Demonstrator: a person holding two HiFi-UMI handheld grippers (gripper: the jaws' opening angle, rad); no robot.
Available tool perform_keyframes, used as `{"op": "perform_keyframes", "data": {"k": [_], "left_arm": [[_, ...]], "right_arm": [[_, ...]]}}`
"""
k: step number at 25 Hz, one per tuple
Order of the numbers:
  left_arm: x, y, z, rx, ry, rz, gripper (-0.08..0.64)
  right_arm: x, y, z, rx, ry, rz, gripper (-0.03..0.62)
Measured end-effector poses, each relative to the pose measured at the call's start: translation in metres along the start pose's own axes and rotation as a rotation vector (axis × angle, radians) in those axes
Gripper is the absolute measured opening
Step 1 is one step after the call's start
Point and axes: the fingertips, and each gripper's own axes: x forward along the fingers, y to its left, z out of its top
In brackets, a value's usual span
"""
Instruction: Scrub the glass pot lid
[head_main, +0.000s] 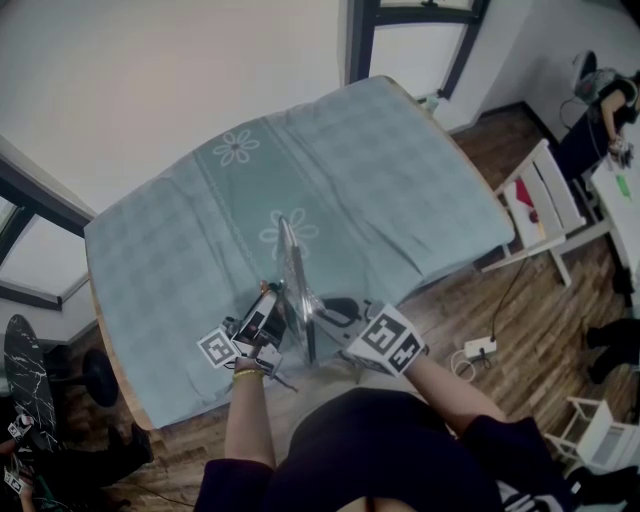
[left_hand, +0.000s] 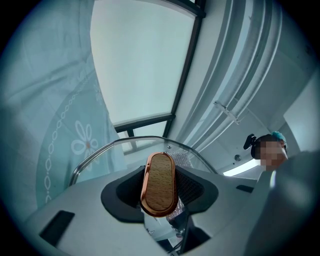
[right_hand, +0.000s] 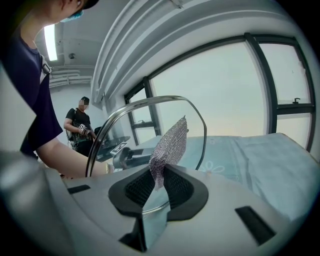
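**Q:** Claw on the left (left_hand: 160, 187), claw on the right (right_hand: 157, 182): are they spread?

**R:** No. Each one is closed on something.

**Q:** What is below them?

**R:** The bench (head_main: 430, 200), covered by a teal cloth (head_main: 330, 160) with flower prints. The glass pot lid (head_main: 293, 270) stands upright on its edge over the near part, between both claws.

**Q:** What do they pinch?

**R:** The left pinches the lid's wooden handle (left_hand: 160, 175). The right pinches a silver scrub mesh (right_hand: 170, 142), on the other side of the glass from the handle.
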Motion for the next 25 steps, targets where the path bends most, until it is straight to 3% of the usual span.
{"op": "perform_keyframes", "data": {"k": [25], "left_arm": [[-0.006, 0.001, 0.008, -0.041, -0.069, -0.003, 0.169]], "right_arm": [[-0.020, 0.054, -0.024, -0.070, 0.039, 0.170, 0.060]]}}
